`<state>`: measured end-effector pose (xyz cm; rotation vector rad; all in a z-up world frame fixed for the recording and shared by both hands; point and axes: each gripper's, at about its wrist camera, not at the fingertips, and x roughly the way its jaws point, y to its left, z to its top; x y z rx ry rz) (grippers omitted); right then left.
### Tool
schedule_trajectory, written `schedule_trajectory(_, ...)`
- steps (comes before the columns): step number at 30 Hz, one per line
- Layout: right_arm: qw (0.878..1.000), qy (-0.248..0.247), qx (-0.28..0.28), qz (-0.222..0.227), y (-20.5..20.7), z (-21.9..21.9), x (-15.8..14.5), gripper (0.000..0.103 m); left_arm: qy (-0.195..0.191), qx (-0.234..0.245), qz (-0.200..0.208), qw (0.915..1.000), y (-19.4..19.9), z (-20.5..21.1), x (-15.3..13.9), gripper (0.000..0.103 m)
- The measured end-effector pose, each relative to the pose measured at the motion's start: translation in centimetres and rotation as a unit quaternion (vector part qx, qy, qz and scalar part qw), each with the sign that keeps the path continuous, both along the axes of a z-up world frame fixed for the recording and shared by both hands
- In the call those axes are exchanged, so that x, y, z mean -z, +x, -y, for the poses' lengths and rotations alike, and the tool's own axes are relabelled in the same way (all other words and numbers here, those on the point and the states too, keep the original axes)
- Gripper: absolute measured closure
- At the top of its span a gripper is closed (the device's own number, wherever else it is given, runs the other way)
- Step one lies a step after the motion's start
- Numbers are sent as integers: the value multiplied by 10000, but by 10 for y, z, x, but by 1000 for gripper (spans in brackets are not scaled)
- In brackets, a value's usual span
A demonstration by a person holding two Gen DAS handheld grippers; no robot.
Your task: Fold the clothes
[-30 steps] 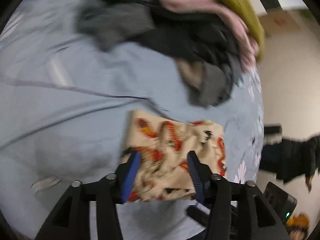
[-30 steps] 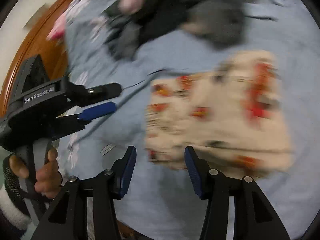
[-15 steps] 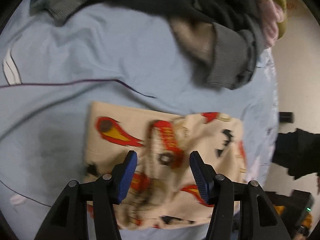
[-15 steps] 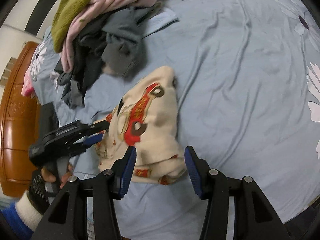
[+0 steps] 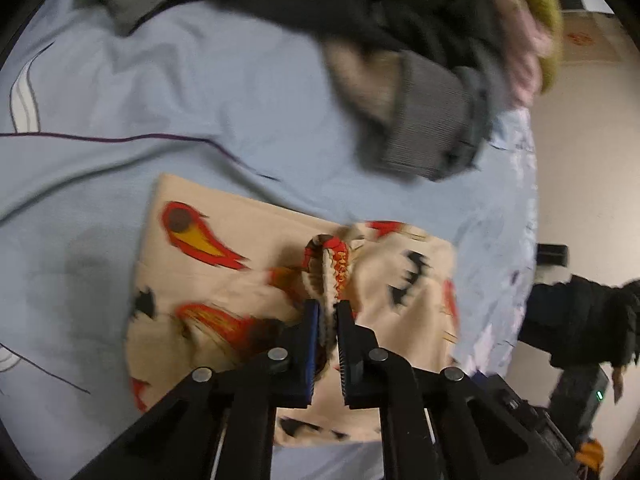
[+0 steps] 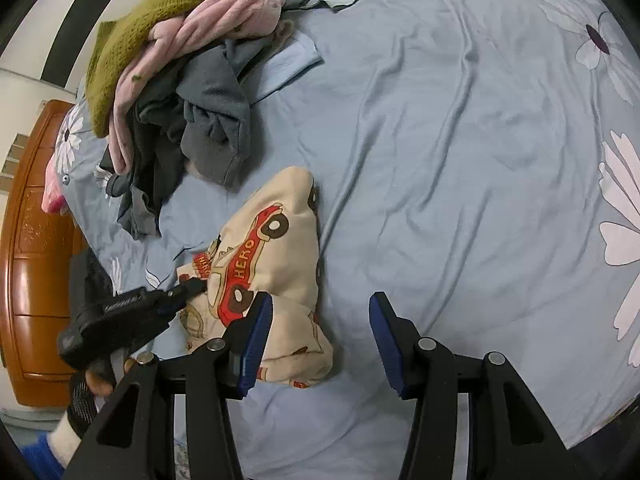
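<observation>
Clearly the cream printed garment [image 5: 248,280] is lying on the blue bedsheet [image 5: 160,92], just in front of the pile of unfolded clothes [image 6: 180,80], and the left gripper [image 5: 327,312] is pinching a ridge of its cloth between nearly closed jaws. The fabric is bunching and puckering up into the pinch — it looks soft, light and limp, likely a thin knit that is going to sag and drape rather than hold a shape. A pinch in the middle is gathering several layers at once; I judge an edge or corner would be giving a cleaner hold for folding, since a single hem is easier to lay flat.

The right gripper [image 6: 320,328] is hanging open, jaws wide apart, holding nothing, with its left finger over the garment's near edge and its right finger over bare sheet.

From the left wrist view the pinch itself is showing close up, though motion blur is smearing the print. The right wrist view is giving what that one lacks — the whole garment humped up with a red "HERO" truck print, the left gripper reaching in from the side, the wooden headboard [image 6: 32,240] and the broad flower-patterned sheet lying free to the right.
</observation>
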<state>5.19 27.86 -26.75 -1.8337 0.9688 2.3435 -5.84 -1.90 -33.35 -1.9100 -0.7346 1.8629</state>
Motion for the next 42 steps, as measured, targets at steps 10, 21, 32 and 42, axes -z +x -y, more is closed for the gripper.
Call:
schedule_trajectory(10, 9999, -61, -94, 83, -7, -1, 2, 51, -330, -360, 248, 9985, 51, 48, -19, 93)
schedule_trajectory(21, 9990, -118, -257, 338, -9, 15, 18, 51, -225, -235, 736, 9968, 49, 50, 27, 50)
schedule_trajectory(32, 9993, -89, -155, 326, -15, 13, 16, 51, -43, 257, 378, 9989, 35, 36, 0, 81)
schedule_trajectory(42, 9982, -12, -442, 396, -24, 26, 18, 51, -1059, 1011, -190, 9890, -21, 36, 3, 85)
